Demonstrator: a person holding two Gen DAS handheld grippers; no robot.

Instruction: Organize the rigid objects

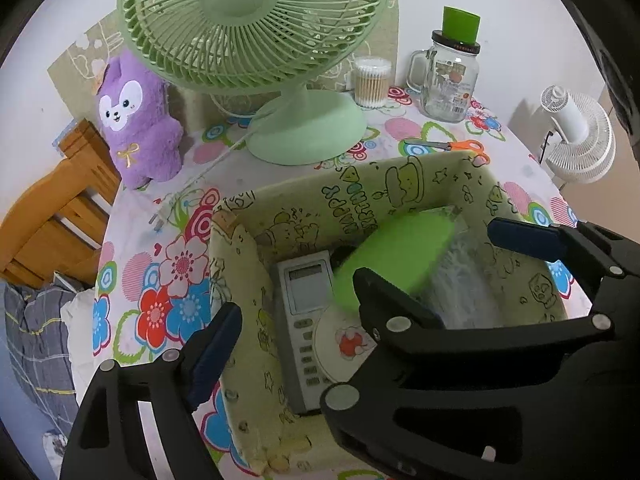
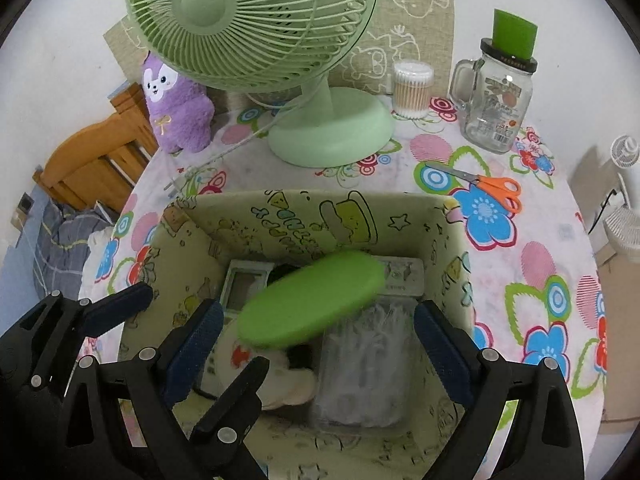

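1. The left claw (image 1: 360,268) was spread wide over the fabric storage box (image 1: 456,172), gripping nothing.
2. The right claw (image 2: 316,328) also stood apart and empty above the box.
3. A blurred green disc (image 2: 310,300) sat mid-frame inside the box, tilted over a remote control (image 1: 306,304) and a clear fluffy packet (image 2: 364,364).
4. Beyond the box's far rim, orange scissors (image 2: 492,188) lay near the right corner; the green fan (image 2: 332,132) base stood near the rim on the desk (image 2: 540,264).
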